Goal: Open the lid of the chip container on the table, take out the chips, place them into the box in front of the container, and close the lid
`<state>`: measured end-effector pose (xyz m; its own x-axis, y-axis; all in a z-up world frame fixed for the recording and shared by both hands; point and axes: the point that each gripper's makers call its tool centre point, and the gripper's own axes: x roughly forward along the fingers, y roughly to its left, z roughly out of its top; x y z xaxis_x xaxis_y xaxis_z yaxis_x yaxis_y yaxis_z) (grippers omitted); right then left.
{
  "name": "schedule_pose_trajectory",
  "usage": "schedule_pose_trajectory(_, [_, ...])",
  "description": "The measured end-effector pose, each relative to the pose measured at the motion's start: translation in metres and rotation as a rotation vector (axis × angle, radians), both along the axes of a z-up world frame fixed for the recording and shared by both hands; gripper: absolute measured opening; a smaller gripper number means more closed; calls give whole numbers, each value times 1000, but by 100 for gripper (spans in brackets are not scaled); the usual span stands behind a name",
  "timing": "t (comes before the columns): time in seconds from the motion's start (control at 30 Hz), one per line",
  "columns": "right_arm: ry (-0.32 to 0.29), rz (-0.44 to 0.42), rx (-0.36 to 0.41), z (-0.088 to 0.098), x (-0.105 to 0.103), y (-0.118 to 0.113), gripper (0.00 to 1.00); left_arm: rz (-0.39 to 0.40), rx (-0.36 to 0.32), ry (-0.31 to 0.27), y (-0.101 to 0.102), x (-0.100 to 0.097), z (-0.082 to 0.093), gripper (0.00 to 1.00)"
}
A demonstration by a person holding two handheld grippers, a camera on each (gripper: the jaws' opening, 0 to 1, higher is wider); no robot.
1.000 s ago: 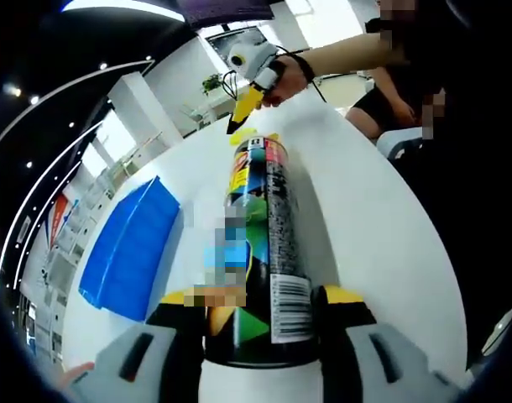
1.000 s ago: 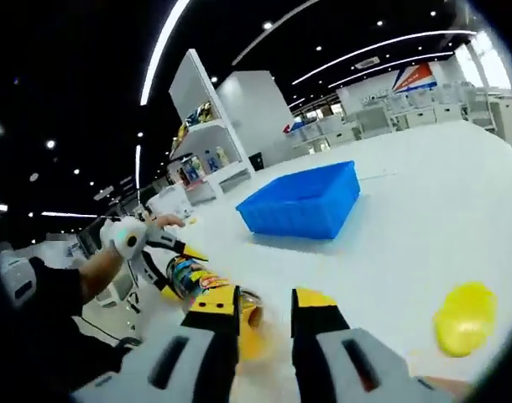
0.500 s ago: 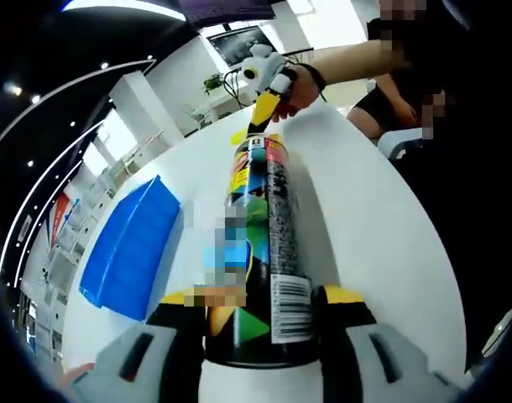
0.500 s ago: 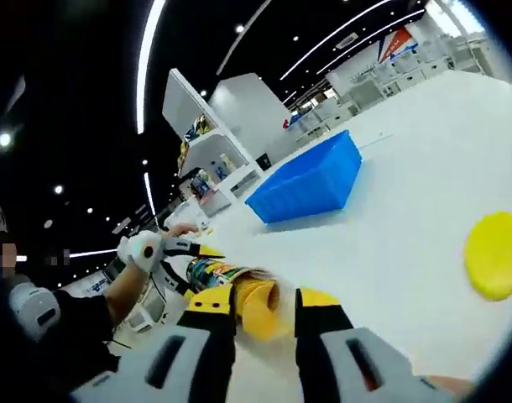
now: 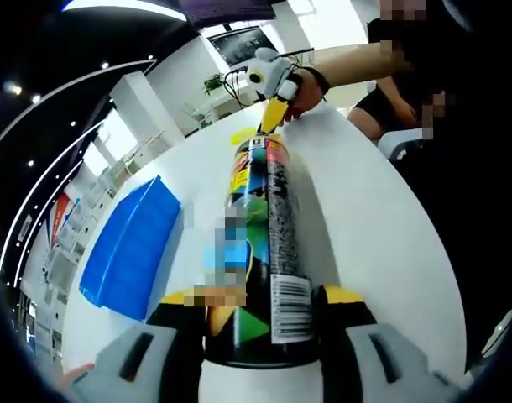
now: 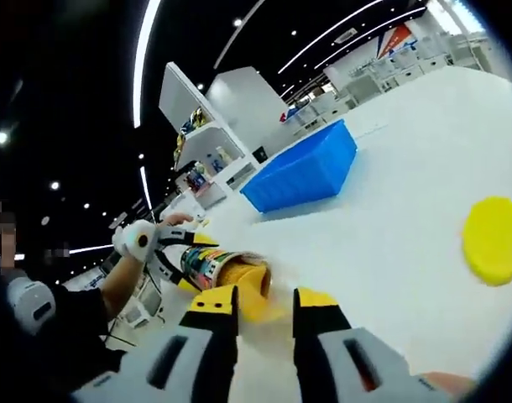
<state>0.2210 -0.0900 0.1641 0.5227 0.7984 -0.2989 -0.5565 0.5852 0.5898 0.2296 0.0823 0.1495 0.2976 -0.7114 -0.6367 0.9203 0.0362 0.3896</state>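
The chip can (image 5: 264, 243) lies along the white table (image 5: 365, 218), and my left gripper (image 5: 260, 315) is shut on its near end. At its far open mouth a hand holds my right gripper (image 5: 269, 124). In the right gripper view a yellow stack of chips (image 6: 249, 290) sticks out of the can (image 6: 207, 262) and runs between my right gripper's (image 6: 265, 306) jaws, which are shut on it. The yellow lid (image 6: 493, 241) lies flat on the table to the right. The blue box (image 6: 302, 172) stands beyond, also seen as the blue box (image 5: 130, 248) left of the can.
A person sits at the table's far side (image 5: 399, 92), arm stretched to the can's mouth. White shelving (image 6: 201, 126) and more tables stand behind the blue box. The table edge (image 5: 445, 277) curves close on the right of the can.
In the left gripper view the right gripper has moved from left of the can's mouth to just above it. The chip stack now sits between the right jaws. The can has stayed still.
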Motion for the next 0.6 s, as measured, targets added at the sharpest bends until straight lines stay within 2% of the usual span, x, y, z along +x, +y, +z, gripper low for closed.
schedule_pose_trajectory(0.1, [-1, -8, -10, 0, 1, -1, 17, 0, 0, 1, 0, 0, 0, 54])
schedule_pose_trajectory(0.17, [-1, -29, -13, 0, 11, -10, 13, 0, -1, 0, -1, -1, 0, 54])
schedule_pose_trajectory(0.3, [23, -47, 18, 4, 14, -14, 8, 0, -7, -3, -2, -2, 0, 54])
schedule_pose_trajectory(0.53, [125, -49, 55, 5, 7, -2, 2, 5, -6, 1, -2, -3, 0, 54])
schedule_pose_trajectory(0.6, [122, -42, 58, 4, 7, 5, 2, 5, -14, -1, -4, -4, 0, 54])
